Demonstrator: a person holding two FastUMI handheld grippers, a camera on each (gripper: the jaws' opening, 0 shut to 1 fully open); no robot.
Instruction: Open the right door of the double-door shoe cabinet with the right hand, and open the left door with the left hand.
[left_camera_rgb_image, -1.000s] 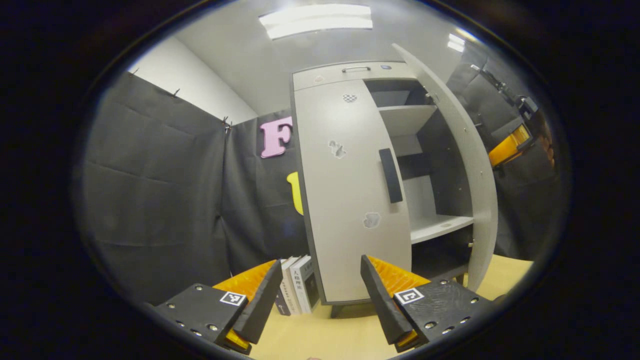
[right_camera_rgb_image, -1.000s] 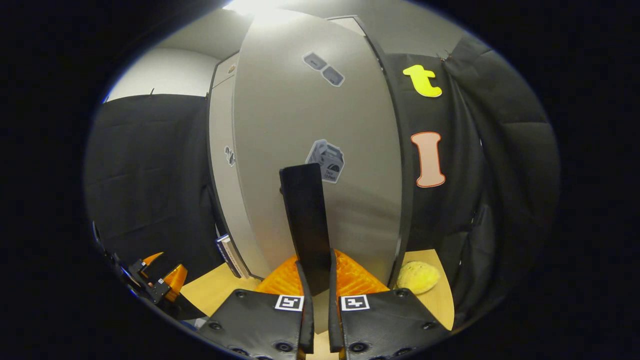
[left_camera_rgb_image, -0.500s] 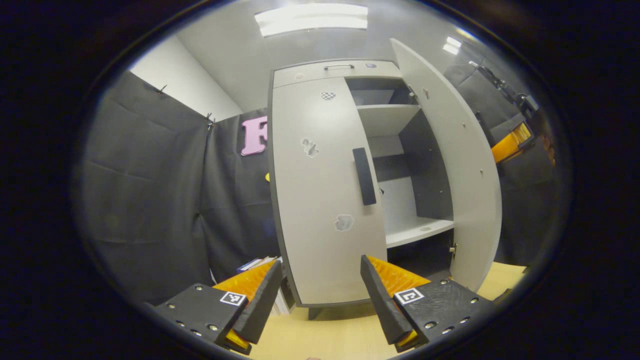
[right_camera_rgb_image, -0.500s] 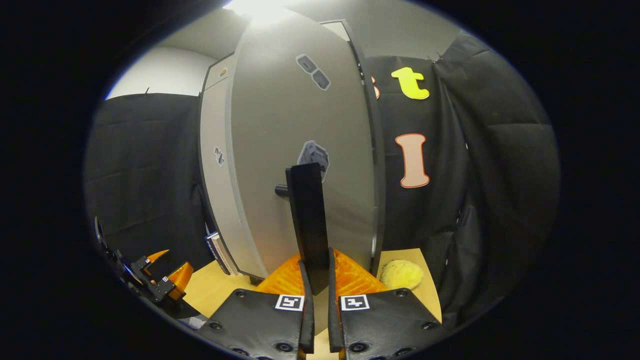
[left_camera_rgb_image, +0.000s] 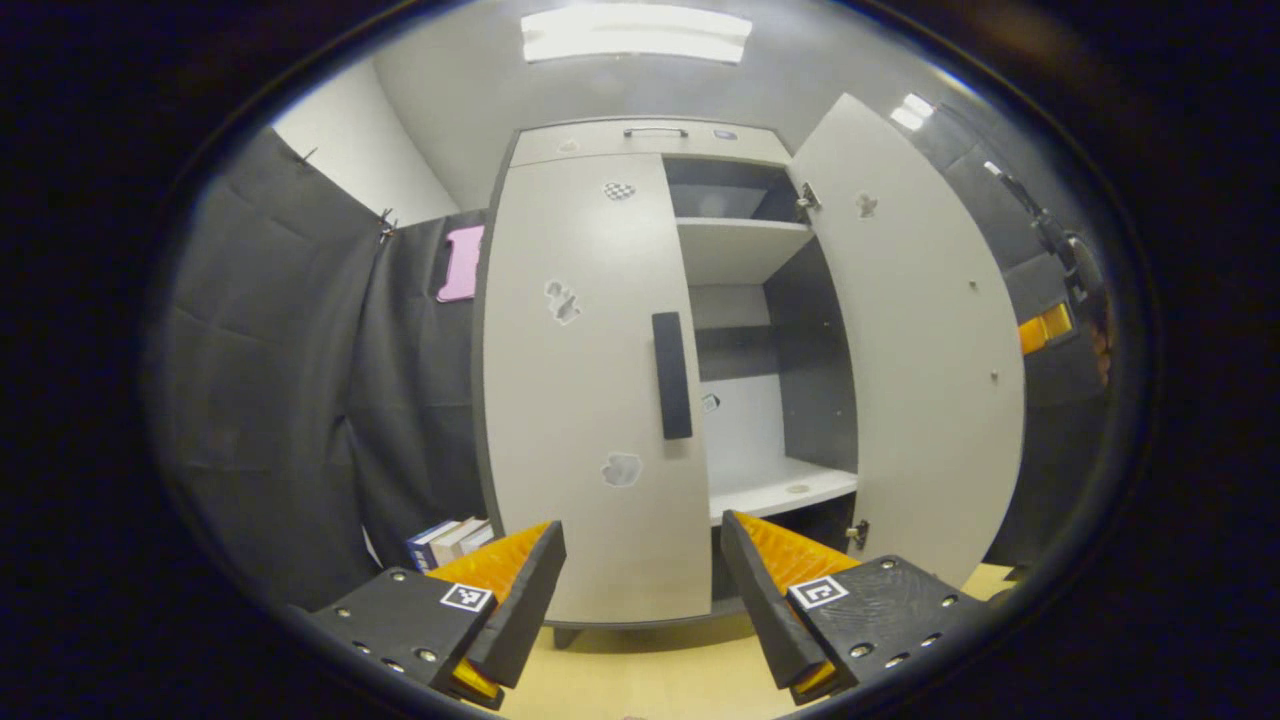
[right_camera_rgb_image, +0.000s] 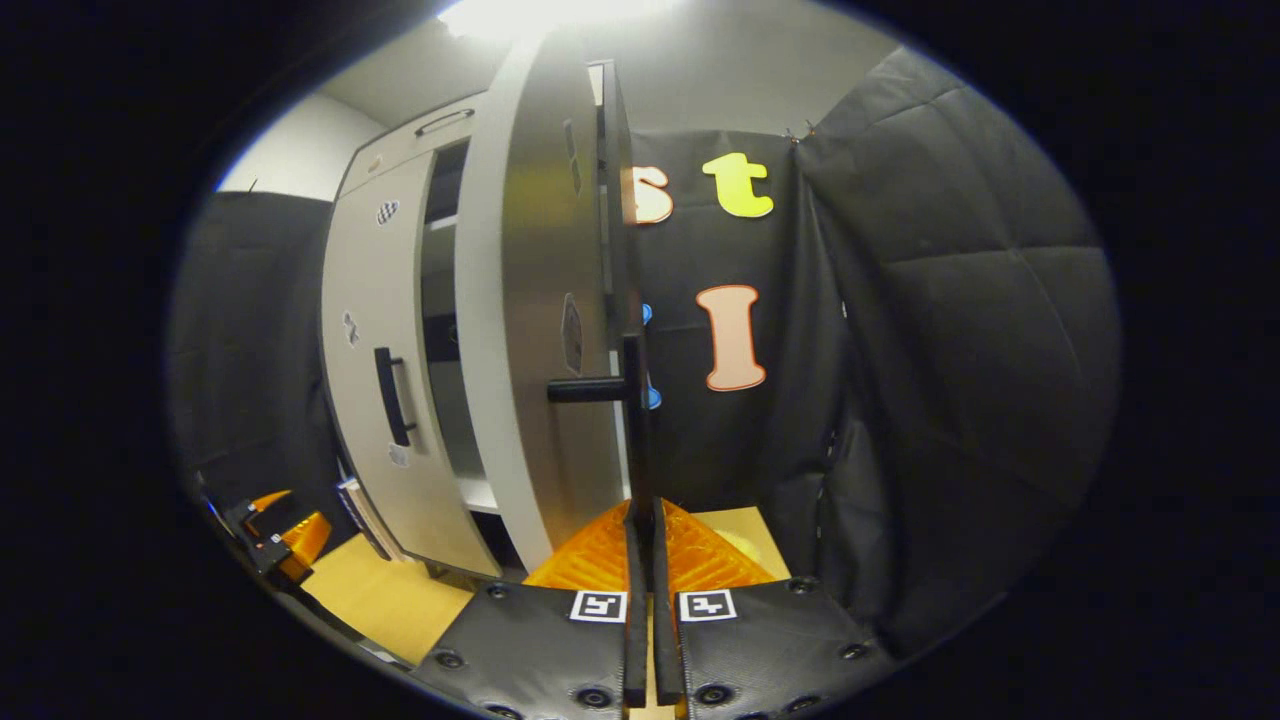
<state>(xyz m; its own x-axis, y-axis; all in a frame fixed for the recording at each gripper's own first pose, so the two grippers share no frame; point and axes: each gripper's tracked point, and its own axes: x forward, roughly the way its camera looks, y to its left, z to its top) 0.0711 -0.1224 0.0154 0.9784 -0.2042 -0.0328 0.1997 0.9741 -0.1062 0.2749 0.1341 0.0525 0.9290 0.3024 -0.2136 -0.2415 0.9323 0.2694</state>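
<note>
Right gripper (right_camera_rgb_image: 644, 540) clamped on dark handle (right_camera_rgb_image: 634, 420) of right door (right_camera_rgb_image: 540, 330), swung wide (seen nearly edge-on). Left of that door: left door (right_camera_rgb_image: 375, 350) closed, left gripper (right_camera_rgb_image: 275, 530) low above desk (right_camera_rgb_image: 385, 600).

- The left gripper view looks from low in front of the shoe cabinet (left_camera_rgb_image: 640, 380), a little way off, facing it nearly square-on past its own spread fingers.
- The right gripper view sits close against the right door's handle (right_camera_rgb_image: 637, 440), looking along the door edge-on.
- Both views share the left door (left_camera_rgb_image: 590, 390) (right_camera_rgb_image: 375, 350) and the right door (left_camera_rgb_image: 915, 340) (right_camera_rgb_image: 540, 300).
</note>
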